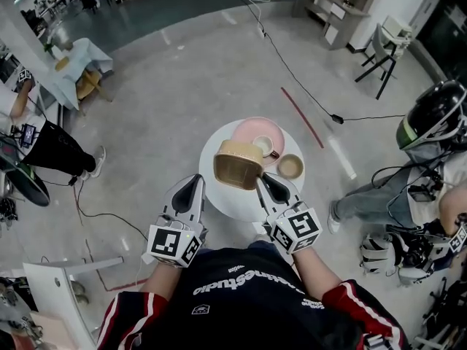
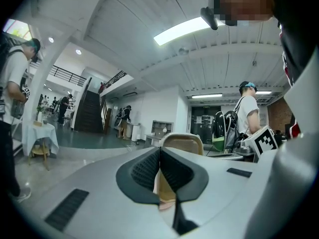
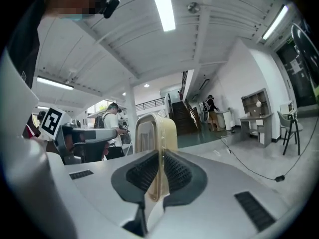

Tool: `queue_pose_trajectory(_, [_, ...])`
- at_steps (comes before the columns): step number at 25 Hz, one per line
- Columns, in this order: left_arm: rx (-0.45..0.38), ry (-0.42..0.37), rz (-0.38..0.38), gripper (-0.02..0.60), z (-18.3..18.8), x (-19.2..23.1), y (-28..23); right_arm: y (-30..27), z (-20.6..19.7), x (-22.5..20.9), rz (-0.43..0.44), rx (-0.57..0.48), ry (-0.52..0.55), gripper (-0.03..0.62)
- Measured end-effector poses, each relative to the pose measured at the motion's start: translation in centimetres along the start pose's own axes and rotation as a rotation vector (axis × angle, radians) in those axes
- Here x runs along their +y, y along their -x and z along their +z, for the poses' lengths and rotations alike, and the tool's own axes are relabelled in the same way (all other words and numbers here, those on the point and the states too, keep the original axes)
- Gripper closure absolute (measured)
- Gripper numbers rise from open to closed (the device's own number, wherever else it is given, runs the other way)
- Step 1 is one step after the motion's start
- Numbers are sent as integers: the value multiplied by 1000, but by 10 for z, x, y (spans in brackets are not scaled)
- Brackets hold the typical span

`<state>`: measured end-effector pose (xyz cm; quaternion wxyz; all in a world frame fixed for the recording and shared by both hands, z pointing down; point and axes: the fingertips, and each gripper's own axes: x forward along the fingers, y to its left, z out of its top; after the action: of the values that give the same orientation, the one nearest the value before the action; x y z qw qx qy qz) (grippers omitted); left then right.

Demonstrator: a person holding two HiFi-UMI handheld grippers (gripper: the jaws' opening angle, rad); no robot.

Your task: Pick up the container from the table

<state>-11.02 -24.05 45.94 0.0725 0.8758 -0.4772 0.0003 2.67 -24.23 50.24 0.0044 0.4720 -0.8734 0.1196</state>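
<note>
A tan rectangular container [image 1: 237, 165] hangs tilted on its side above the round white table [image 1: 219, 199]. My right gripper [image 1: 261, 181] is shut on its rim. The right gripper view shows the container [image 3: 155, 128] standing on edge, its wall pinched between the pads of that gripper [image 3: 160, 156]. My left gripper [image 1: 195, 182] hovers at the table's near left edge, apart from the container. Its jaws meet at the tip with nothing between them. In the left gripper view the container [image 2: 182, 139] shows beyond that gripper [image 2: 159, 151].
On the table lie a pink plate [image 1: 257, 131], a small cup [image 1: 264, 146] and a small tan bowl [image 1: 290, 166]. A person with a helmet [image 1: 432, 115] sits at the right. A cable [image 1: 292, 71] runs across the floor. A white stool [image 1: 66, 283] stands at lower left.
</note>
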Motion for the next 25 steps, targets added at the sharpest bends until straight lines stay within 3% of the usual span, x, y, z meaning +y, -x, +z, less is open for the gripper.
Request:
queue_pose_trajectory(13, [-10, -18, 33, 557, 8, 12, 2, -1, 41, 29, 6, -117, 236, 546])
queue_pose_trajectory(25, [-33, -39, 44, 557, 16, 19, 3, -1, 48, 22, -63, -117, 222, 548])
